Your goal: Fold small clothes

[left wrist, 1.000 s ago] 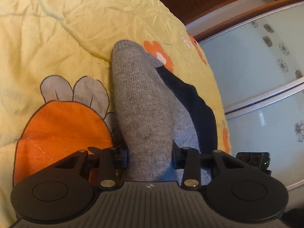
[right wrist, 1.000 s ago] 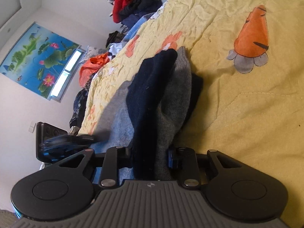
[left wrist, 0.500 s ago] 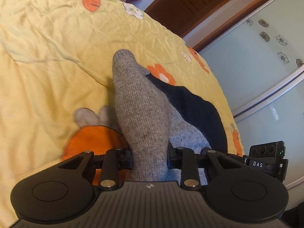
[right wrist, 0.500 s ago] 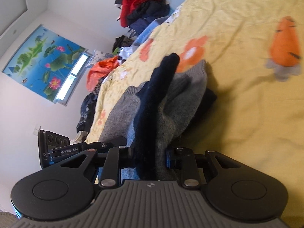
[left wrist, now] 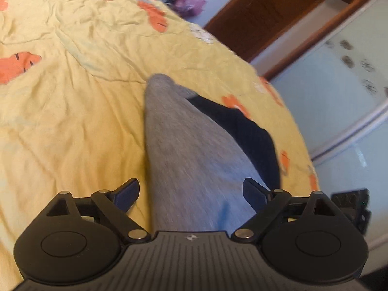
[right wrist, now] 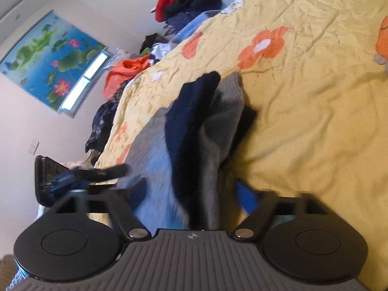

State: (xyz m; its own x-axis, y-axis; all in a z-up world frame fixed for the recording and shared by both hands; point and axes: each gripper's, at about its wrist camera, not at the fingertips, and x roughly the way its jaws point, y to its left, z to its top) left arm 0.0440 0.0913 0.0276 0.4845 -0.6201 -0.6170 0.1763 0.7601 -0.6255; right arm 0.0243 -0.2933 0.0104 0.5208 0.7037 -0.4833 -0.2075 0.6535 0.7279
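Note:
A grey knit garment (left wrist: 184,150) with a dark navy part (left wrist: 245,126) lies on the yellow bedspread (left wrist: 72,97). My left gripper (left wrist: 191,190) is open, its fingers spread to either side of the grey cloth. In the right wrist view the same grey (right wrist: 225,114) and navy (right wrist: 191,111) cloth runs between the spread fingers of my right gripper (right wrist: 191,190), which is open too. The left gripper (right wrist: 92,172) shows at the left of that view, blurred.
A pile of mixed clothes (right wrist: 189,2) lies at the bed's far end, with an orange item (right wrist: 126,70) near the edge. A wooden door (left wrist: 274,12) and glass wardrobe panels (left wrist: 344,92) stand beyond the bed. A blue lotus picture (right wrist: 48,58) hangs on the wall.
Both grippers were shut on the garment and have opened, letting it go. The cloth has dropped lower onto the bedspread and both views have pulled back.

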